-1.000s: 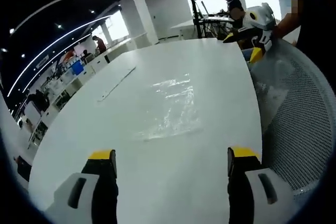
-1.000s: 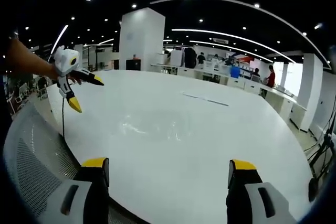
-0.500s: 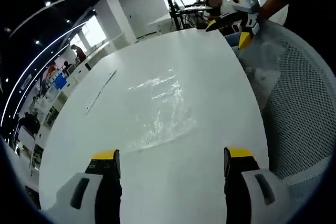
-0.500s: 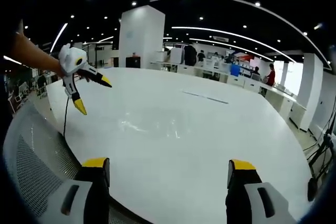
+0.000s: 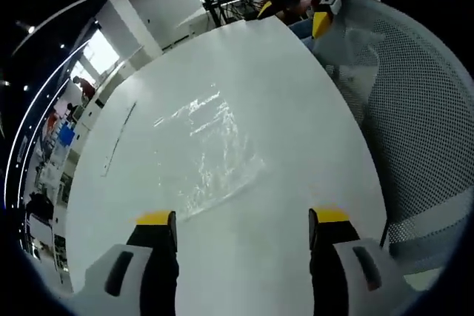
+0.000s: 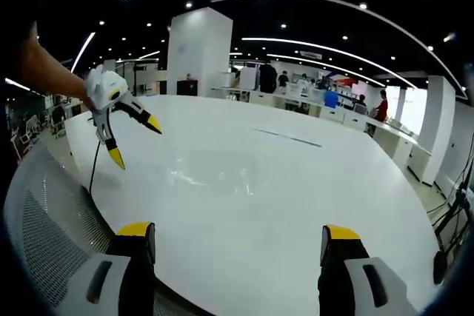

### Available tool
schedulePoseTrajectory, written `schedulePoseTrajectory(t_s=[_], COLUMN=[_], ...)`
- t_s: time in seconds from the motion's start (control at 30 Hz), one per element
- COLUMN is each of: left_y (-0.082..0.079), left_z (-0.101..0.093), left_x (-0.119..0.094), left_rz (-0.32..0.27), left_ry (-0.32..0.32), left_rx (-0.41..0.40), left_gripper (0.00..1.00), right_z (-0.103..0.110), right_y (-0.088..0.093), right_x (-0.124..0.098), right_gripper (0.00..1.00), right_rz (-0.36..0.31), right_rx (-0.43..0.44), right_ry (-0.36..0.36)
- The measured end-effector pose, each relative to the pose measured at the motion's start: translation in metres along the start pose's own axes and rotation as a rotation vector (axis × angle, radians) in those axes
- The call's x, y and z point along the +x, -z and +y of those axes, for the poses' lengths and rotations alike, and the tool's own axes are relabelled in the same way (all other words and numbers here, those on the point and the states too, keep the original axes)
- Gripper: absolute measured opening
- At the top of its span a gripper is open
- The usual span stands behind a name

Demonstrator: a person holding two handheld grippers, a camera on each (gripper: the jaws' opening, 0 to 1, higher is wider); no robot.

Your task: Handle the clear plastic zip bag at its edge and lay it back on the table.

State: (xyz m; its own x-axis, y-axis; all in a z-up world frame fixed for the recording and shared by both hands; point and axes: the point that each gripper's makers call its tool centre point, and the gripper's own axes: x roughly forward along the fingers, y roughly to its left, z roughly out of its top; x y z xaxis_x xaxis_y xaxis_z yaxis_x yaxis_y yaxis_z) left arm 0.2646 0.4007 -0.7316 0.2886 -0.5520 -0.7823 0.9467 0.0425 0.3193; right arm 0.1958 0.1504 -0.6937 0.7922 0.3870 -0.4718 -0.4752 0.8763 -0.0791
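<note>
A wide white tabletop (image 5: pixel 296 131) stands in a large office with strip lights overhead, and a grey mesh chair back (image 5: pixel 422 123) sits at its edge. The clear bag (image 5: pixel 204 157) lies flat on the tabletop, just ahead of the left gripper (image 5: pixel 241 223), whose jaws are wide apart and empty. The right gripper (image 6: pixel 237 238) is also wide and empty, held back near the table edge.
</note>
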Motion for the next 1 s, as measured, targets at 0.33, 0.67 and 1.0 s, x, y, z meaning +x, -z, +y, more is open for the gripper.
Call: schedulePoseTrajectory(t_s=[0.33,0.67,1.0], left_y=[0.000,0.007,0.010], left_z=[-0.001,-0.003,0.002], left_x=[0.014,0.023,0.029], left_rz=[0.061,0.089,0.098], left_ry=[0.054,0.101,0.124], left_rx=[0.067,0.097,0.132], left_gripper=[0.63,0.61,0.56], right_z=[0.000,0.001,0.001], right_y=[0.000,0.005,0.006], right_x=[0.000,0.000,0.001], right_gripper=[0.92,0.91,0.90], right_rz=[0.002,0.030,0.036], right_rx=[-0.003,-0.022,-0.022], right_ry=[-0.001,-0.004,-0.007])
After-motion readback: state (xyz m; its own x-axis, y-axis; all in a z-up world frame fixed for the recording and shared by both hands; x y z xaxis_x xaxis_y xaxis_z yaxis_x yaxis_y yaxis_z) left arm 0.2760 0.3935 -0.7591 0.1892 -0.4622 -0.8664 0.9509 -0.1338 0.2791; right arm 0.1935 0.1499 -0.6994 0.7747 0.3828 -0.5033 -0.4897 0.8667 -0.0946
